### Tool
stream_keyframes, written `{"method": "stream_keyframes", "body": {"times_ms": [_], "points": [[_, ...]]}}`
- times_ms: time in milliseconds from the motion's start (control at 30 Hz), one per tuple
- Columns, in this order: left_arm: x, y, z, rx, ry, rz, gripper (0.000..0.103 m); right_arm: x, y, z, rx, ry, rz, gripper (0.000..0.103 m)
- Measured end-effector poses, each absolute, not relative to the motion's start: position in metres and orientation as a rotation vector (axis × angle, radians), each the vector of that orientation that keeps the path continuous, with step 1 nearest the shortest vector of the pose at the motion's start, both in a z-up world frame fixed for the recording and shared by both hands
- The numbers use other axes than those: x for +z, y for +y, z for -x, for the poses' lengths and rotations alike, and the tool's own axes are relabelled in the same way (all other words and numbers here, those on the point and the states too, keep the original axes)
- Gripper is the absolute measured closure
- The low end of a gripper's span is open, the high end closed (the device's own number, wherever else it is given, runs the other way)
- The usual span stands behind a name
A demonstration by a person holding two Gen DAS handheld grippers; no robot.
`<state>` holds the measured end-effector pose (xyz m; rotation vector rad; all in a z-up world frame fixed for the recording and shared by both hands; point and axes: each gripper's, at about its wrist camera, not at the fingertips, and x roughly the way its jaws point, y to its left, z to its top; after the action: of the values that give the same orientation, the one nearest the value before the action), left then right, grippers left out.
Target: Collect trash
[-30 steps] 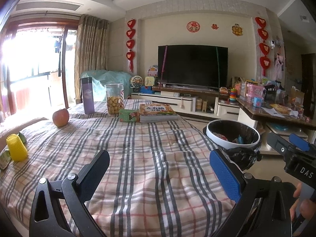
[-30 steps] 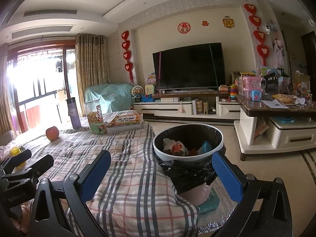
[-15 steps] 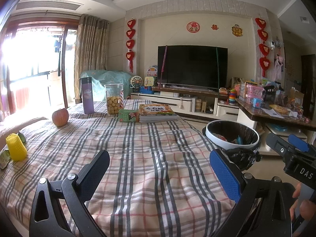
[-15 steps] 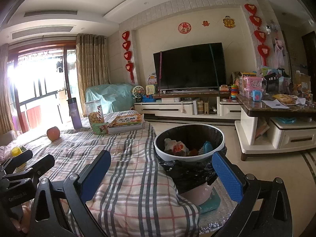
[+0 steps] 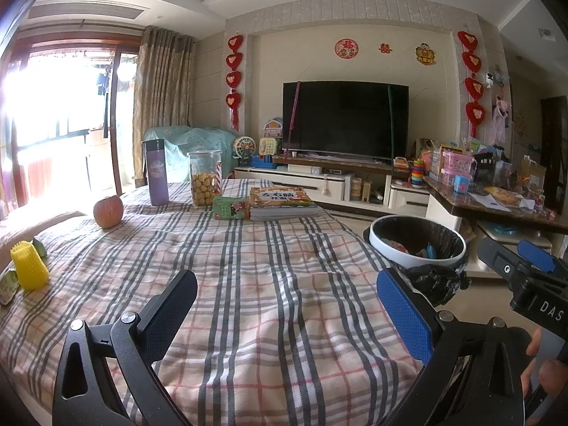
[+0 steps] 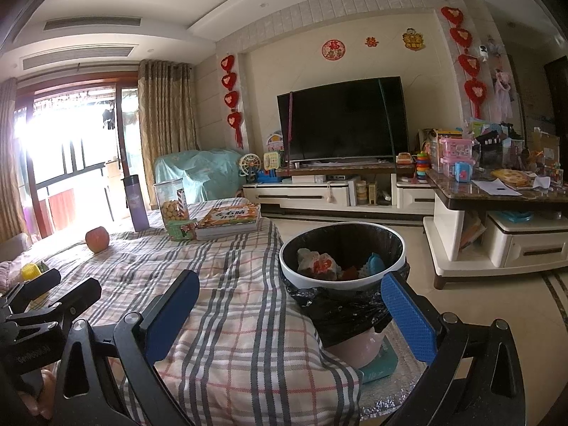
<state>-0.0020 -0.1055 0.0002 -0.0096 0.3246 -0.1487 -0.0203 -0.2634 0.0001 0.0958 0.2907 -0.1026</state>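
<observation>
Left wrist view: left gripper [image 5: 294,305] gapes wide, empty, above a plaid cloth [image 5: 248,284]. Right gripper [image 6: 291,305] gapes empty too, bin [image 6: 342,277] just ahead.

A plaid-covered table [image 5: 269,305] carries an apple [image 5: 108,211], bottle [image 5: 155,177], biscuit jar [image 5: 205,178] and books [image 5: 282,203].

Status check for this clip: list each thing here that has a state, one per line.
left gripper: open, empty
right gripper: open, empty
trash bin: uncovered, bag-lined, trash inside
cookie jar: upright, partly full
purple bottle: upright, capped
TV: off
</observation>
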Motion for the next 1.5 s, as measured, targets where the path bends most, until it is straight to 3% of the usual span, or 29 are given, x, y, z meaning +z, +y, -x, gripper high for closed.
{"method": "stream_keyframes", "body": {"times_ms": [1500], "points": [[-0.008,-0.095,-0.021,-0.16,0.367,0.049,0.001,-0.003,-0.261,0.008,-0.065,0.341,-0.12,0.0]]}}
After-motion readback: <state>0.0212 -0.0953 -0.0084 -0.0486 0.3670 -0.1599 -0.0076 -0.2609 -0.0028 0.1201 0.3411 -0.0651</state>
